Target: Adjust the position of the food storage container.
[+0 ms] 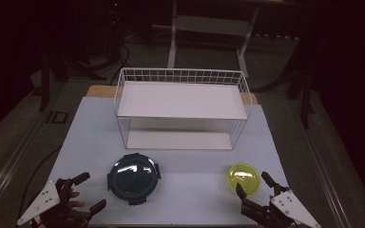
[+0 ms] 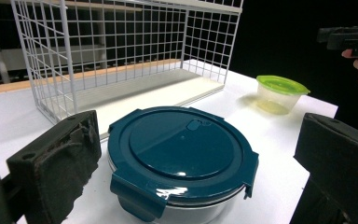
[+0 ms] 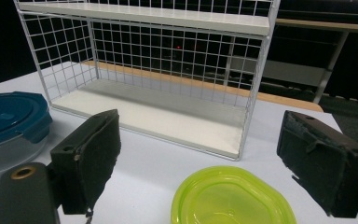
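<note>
Here we hold both claws low at the near edge of the white counter point(image 1: 180, 199). Our left claw point(image 1: 88, 192) is released, jaws wide apart, just beside the round dark-teal lidded container point(image 1: 133, 177), which stands in front of the white wire shelf rack point(image 1: 183, 107). Our right claw point(image 1: 253, 186) is released too, jaws spread on either side of the small yellow-green lidded container point(image 1: 245, 179) without touching it, near the rack's right front corner.
</note>
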`<state>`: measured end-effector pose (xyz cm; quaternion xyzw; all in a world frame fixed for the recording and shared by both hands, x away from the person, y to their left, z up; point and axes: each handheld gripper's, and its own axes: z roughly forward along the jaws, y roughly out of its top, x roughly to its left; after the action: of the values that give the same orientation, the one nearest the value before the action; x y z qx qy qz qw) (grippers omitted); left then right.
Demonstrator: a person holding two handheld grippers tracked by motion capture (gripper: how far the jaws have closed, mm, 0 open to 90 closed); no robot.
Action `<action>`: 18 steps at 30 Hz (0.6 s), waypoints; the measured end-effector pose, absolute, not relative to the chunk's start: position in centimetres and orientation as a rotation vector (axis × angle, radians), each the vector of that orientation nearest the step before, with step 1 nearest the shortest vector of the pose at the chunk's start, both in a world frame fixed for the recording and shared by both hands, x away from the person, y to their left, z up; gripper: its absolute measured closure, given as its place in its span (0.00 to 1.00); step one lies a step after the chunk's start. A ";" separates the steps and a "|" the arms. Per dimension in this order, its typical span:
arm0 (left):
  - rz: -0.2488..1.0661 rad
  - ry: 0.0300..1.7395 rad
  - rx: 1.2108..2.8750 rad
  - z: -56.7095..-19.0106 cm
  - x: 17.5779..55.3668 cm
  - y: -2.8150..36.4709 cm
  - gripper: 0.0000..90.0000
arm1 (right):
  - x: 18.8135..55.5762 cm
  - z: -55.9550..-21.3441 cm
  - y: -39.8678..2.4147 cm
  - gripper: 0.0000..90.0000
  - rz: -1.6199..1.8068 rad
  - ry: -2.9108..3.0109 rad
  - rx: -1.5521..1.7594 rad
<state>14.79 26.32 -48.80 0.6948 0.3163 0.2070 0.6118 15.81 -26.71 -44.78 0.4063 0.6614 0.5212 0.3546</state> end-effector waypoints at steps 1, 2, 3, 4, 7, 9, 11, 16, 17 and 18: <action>0.480 0.728 1.601 -48.8 14.7 26.3 0.00 | 15.8 -44.8 -26.7 0.15 1.347 1.709 1.048; 0.480 0.728 1.601 -48.8 14.7 26.3 0.00 | 15.8 -44.8 -26.7 0.15 1.348 1.709 1.048; 0.485 0.729 1.602 -48.7 14.7 26.3 0.00 | 15.8 -44.7 -26.7 0.15 1.349 1.709 1.048; 0.487 0.731 1.604 -48.6 14.6 26.3 0.00 | 15.8 -44.7 -26.7 0.15 1.350 1.708 1.048; 0.493 0.739 1.595 -48.5 14.5 26.5 0.00 | 15.7 -44.7 -26.7 0.15 1.351 1.706 1.047; 0.500 0.739 1.593 -48.4 14.5 26.6 0.00 | 15.7 -44.7 -26.7 0.15 1.352 1.706 1.048; 0.517 0.733 1.601 -48.1 14.3 26.8 0.00 | 15.8 -44.7 -26.8 0.15 1.352 1.707 1.054; 0.465 0.748 1.590 -46.8 14.2 27.5 0.00 | 15.8 -44.7 -26.9 0.15 1.358 1.700 1.062; 0.480 0.754 1.597 -46.6 14.2 27.7 0.00 | 15.8 -44.7 -26.9 0.15 1.357 1.701 1.063; 0.484 0.756 1.603 -46.3 14.2 27.8 0.00 | 15.8 -44.7 -26.9 0.15 1.359 1.701 1.063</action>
<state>14.25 27.80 -46.34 0.6933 0.3271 0.2094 0.6070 15.83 -26.88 -44.67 0.4107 0.6572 0.5250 0.3518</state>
